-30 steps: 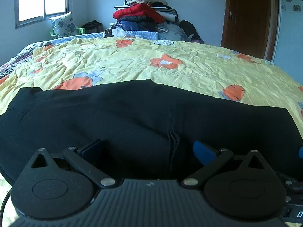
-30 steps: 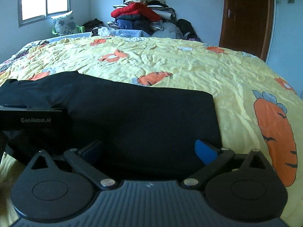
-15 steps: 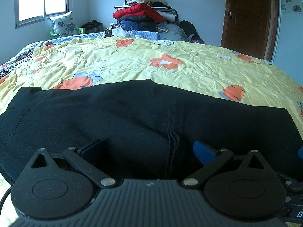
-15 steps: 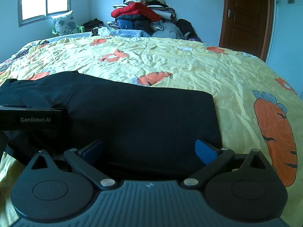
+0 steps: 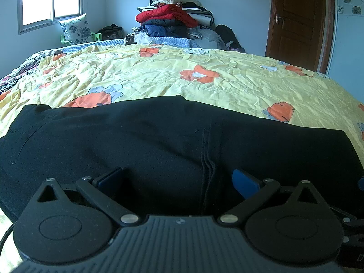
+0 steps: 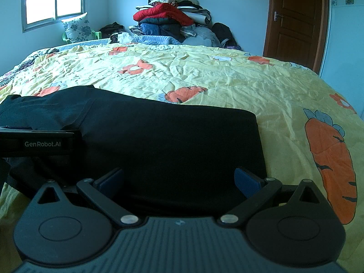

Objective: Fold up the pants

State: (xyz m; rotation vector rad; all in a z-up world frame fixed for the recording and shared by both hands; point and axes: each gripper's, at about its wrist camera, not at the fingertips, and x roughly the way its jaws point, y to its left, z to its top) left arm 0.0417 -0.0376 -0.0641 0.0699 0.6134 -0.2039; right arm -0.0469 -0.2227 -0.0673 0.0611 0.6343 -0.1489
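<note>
the black pants [image 5: 159,141] are seen spread flat on the yellow flowered bedspread [image 5: 227,86], directly ahead of and beneath both tools. the left gripper [image 5: 177,179] is held low at the near edge of the garment with its jaws spread wide and nothing between them; a raised seam [image 5: 208,159] runs away from it just right of its centre line. the right gripper [image 6: 178,178] is likewise held wide apart and empty at the near edge, with the straight right-hand edge of the cloth lying just beyond its right finger and a squared far corner [image 6: 252,113] ahead of it. the body of the left tool is caught at the left margin of the right wrist view, so the two are judged to be side by side along the same edge. to the left of the left gripper the cloth is seen to widen and round off. whether the two legs have already been laid one over the other cannot be told with certainty, though the neat rectangular outline and the layered seam suggest at least one fold has been made. no cloth is gripped, so a further fold is judged not yet begun; the near edge remains to be pinched at both points and carried over towards the far edge, and the final compact bundle is still to be formed. a heap of clothes [image 5: 175,20] at the far side of the bed is untouched.
</note>
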